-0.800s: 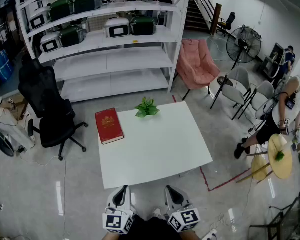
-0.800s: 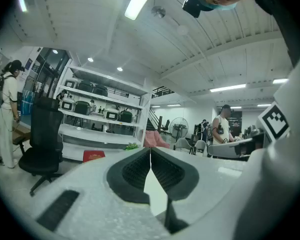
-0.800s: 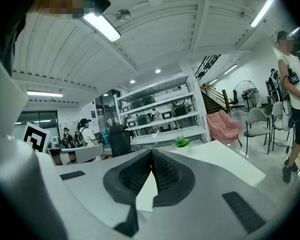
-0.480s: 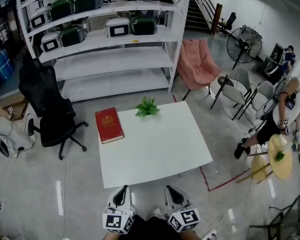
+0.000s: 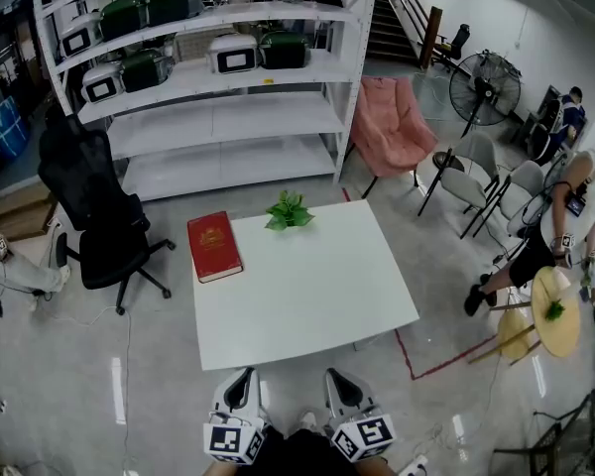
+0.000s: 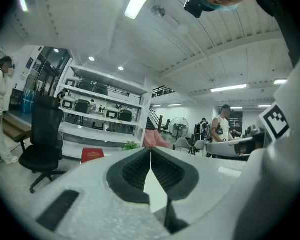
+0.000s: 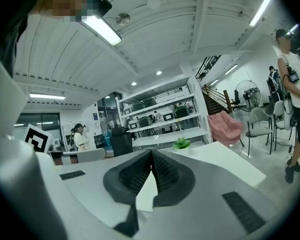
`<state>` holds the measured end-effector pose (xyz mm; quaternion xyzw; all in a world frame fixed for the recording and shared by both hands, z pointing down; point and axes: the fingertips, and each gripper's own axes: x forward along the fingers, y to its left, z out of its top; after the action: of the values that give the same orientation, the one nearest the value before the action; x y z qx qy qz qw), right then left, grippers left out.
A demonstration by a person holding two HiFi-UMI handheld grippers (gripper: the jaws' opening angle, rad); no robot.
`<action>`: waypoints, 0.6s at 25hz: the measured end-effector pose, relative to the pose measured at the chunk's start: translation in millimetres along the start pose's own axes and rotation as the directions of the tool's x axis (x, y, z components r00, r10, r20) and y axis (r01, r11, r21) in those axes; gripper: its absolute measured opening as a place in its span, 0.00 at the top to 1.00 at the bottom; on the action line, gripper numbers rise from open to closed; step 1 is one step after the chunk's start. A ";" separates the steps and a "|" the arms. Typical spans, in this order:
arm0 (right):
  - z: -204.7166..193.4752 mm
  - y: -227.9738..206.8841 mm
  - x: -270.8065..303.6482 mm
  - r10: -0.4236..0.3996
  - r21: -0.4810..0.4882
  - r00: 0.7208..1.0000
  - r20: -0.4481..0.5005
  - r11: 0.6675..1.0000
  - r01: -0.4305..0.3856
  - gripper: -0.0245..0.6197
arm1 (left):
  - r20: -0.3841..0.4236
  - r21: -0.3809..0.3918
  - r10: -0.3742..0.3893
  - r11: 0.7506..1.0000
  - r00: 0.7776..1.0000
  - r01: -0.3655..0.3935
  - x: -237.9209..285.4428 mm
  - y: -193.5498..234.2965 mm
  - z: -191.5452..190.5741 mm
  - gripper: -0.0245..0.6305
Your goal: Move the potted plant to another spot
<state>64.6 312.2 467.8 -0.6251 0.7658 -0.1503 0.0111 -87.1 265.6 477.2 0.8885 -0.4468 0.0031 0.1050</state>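
Holding both tools low and close to the body, short of the near edge of the white square table [image 5: 317, 305]: left white two-jaw gripper [image 5: 240, 380] and right white two-jaw gripper [image 5: 341, 378] side by side, well apart from anything to grasp. Pressed fully together in each gripper view, with the dark ribbed pads [image 6: 134, 170] meeting and nothing between them, so carrying nothing. Across the tabletop, at the far edge about midway along, sighted over both sets of jaws: the small green leafy plant in a white pot [image 5: 289, 212], upright and untouched. Toward the far left corner, lying flat: a red hardcover book [image 5: 214, 247], near the plant but not touching. Judged not yet begun; probably shut simply because no reach is under way. Calls for a long reach over bare tabletop, then parting one pair of jaws and closing low round the pot rather than on the leaves, to avoid crushing them or tipping it.
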 end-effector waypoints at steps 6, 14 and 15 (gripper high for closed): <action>-3.4 -14.4 -13.5 0.022 0.003 1.000 0.003 1.000 -0.022 0.94 | -0.008 -0.023 0.023 0.999 1.000 -0.024 -1.9 -19.6 -3.1 0.93; -8.7 -34.0 -30.5 0.080 0.010 0.997 -0.010 0.997 -0.080 0.94 | -0.007 -0.024 0.059 0.998 0.998 -0.059 -0.5 -53.9 -7.5 0.93; -10.0 -35.9 -33.0 0.091 0.009 0.996 -0.011 0.996 -0.091 0.94 | -0.007 -0.020 0.059 0.998 0.998 -0.059 -0.7 -59.4 -8.8 0.93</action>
<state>104.1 339.9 480.4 -0.5886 0.7929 -0.1566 0.0163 -39.5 302.2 474.9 0.8738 -0.4724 0.0043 0.1152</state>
